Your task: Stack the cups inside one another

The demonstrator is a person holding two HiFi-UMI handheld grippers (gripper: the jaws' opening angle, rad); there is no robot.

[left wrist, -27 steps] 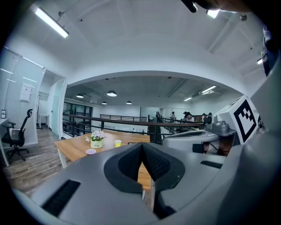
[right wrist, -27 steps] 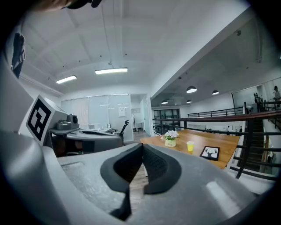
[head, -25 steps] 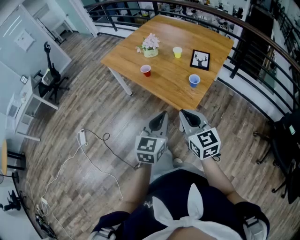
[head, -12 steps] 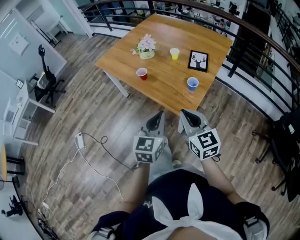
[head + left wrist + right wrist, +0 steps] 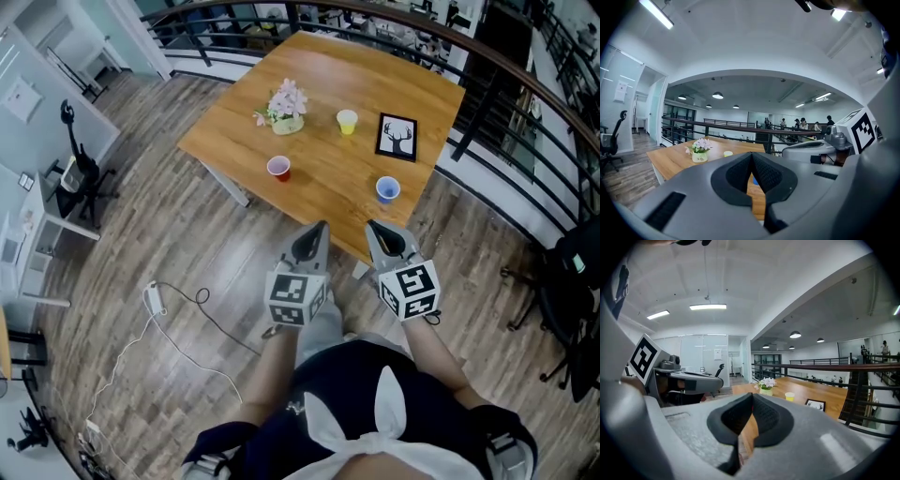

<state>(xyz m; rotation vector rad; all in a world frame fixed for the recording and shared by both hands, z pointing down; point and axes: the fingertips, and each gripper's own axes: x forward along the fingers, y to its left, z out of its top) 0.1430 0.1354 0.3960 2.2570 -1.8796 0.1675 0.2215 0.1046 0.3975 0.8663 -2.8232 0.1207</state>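
Three cups stand apart on the wooden table point(image 5: 244, 122): a red cup point(image 5: 278, 168) near the left front, a blue cup point(image 5: 387, 189) near the right front edge, and a yellow cup point(image 5: 347, 121) farther back. My left gripper point(image 5: 321, 229) and right gripper point(image 5: 374, 229) hang side by side over the floor, just short of the table's front edge, both shut and holding nothing. The left gripper view has the left gripper point(image 5: 751, 154) pointing at the table, with the yellow cup point(image 5: 727, 153) beyond it. In the right gripper view the yellow cup point(image 5: 789, 396) stands past the right gripper point(image 5: 752, 396).
A pot of pink flowers point(image 5: 286, 103) and a framed deer picture point(image 5: 397, 137) share the table. A black railing point(image 5: 506, 178) runs behind and to the right. A white cable point(image 5: 159, 309) lies on the wood floor at the left, and an office chair point(image 5: 572, 281) stands at the right.
Both grippers have moved forward towards the table, still side by side and shut. The table's front edge now lies just ahead of their tips.
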